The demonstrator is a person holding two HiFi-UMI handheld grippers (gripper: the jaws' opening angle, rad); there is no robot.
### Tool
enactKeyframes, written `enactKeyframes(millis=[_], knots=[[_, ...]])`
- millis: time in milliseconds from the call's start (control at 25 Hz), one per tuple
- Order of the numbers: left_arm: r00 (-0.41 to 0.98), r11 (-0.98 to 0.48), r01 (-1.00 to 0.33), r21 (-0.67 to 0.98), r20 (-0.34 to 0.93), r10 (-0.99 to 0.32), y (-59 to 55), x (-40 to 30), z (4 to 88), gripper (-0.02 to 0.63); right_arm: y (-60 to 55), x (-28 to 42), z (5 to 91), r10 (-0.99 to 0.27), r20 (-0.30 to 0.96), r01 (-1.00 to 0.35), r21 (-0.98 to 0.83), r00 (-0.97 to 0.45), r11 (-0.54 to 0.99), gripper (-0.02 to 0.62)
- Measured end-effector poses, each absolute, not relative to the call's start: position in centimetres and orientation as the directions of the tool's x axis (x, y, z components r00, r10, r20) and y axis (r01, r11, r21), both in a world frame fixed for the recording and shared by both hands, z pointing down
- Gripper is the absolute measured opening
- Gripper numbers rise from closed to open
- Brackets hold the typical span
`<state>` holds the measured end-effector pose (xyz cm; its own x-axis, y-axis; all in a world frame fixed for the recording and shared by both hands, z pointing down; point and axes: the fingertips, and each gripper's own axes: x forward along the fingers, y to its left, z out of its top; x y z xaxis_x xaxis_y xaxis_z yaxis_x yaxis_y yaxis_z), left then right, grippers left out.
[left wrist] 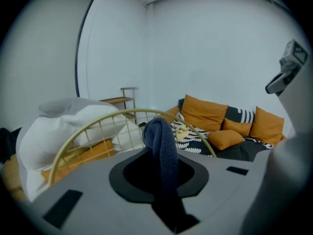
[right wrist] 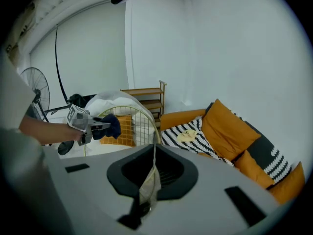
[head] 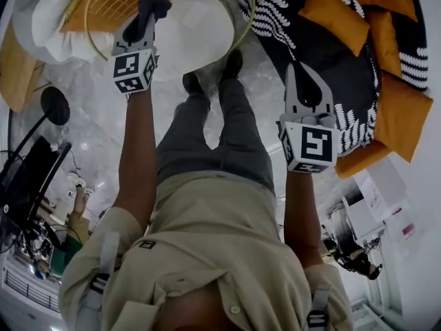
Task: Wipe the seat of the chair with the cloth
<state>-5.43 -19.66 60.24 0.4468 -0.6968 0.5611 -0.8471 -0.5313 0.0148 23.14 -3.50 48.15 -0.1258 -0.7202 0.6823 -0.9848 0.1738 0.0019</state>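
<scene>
Between the left gripper's (head: pixel 146 19) clenched jaws, in the head view, sits a dark blue cloth (head: pixel 158 4), at the edge of the chair's (head: pixel 242 19) white seat (head: pixel 200 36). The right gripper (head: pixel 302 71) hangs well to its right. Left gripper view: the cloth bunches up out of the 2 jaws, with the gold chair rim just beyond. Right gripper view: its jaws are closed on nothing, and the chair stands ahead and left.
</scene>
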Motion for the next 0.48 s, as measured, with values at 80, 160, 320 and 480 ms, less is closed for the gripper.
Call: enactKeyframes(millis=[80, 160, 320, 480], knots=[[0.435, -0.521, -0.853, 0.019, 0.576, -0.692, -20.0, -3.7, 64.3, 0.071, -3.1, 24.6, 50.8, -0.691, 0.713, -0.985, 0.005, -0.117, 0.172, 0.027], [0.433, -0.517, -0.855, 0.03, 0.591, -0.681, -20.2, -1.6, 68.1, 0.071, -2.8, 26.1, 53.3, -0.662, 0.742, -0.987, 0.002, -0.106, 0.161, 0.028], [0.489, -0.593, -0.802, 0.065, 0.641, -0.591, -18.7, 4.0, 75.3, 0.071, -1.8, 27.8, 57.4, -0.606, 0.79, -0.989, -0.003, -0.095, 0.151, 0.026], [0.556, -0.697, -0.701, 0.149, 0.727, -0.404, -12.8, 8.0, 81.4, 0.071, -1.9, 27.3, 59.5, -0.559, 0.823, -0.989, -0.027, -0.106, 0.149, 0.028]])
